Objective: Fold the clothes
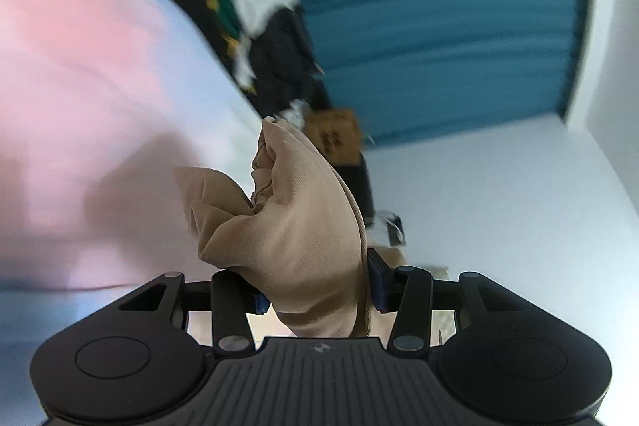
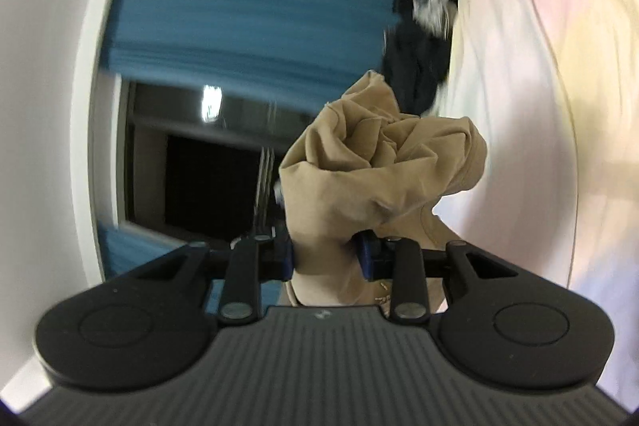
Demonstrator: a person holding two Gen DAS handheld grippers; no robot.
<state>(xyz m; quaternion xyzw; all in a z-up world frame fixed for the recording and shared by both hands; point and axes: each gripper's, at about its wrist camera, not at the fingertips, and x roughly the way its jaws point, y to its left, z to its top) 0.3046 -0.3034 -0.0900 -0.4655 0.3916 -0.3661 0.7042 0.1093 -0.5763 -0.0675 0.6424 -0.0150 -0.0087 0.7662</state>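
Note:
A tan garment (image 1: 295, 226) bulges out between the blue pads of my left gripper (image 1: 319, 286), which is shut on it and holds it in the air, tilted. In the right wrist view the same tan garment (image 2: 375, 178) is bunched and crumpled in my right gripper (image 2: 327, 258), which is shut on it. Both views are tilted and blurred. The rest of the garment hangs below the grippers, out of sight.
A pastel pink and blue bedsheet (image 1: 80, 66) covers the bed, also in the right wrist view (image 2: 539, 66). A pile of dark, green and white clothes (image 1: 255, 6) lies at its far edge. A cardboard box (image 1: 335, 138), blue curtains (image 1: 439, 38) and a dark window (image 2: 199, 178) stand behind.

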